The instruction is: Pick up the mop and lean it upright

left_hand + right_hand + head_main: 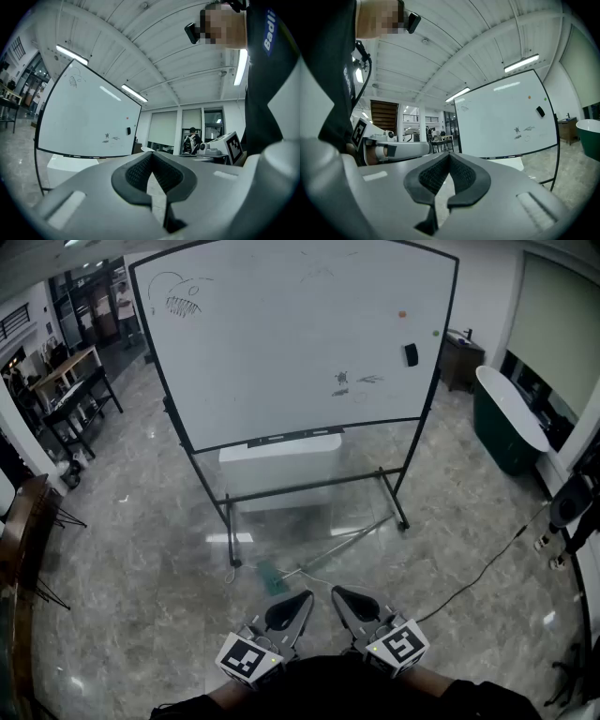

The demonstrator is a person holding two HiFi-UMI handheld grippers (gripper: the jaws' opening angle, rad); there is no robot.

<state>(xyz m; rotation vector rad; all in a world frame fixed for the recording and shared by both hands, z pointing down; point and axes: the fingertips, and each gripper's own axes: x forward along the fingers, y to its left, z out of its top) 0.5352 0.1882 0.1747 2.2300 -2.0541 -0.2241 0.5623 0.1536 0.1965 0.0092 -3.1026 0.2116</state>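
Mop on floor ahead of left hand-held gripper, right hand-held gripper; both clenched, empty.

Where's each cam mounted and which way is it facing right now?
Head view: on the person's head, steeply down at the whiteboard and the mop lying on the floor by its stand; left gripper, right gripper at bottom edge.
Left gripper view: on left gripper, level along its shut, empty jaws toward the whiteboard; person's torso at right.
Right gripper view: on right gripper, level along shut, empty jaws; whiteboard right, torso left.
Shared: all three show the whiteboard; each gripper view catches the other gripper.
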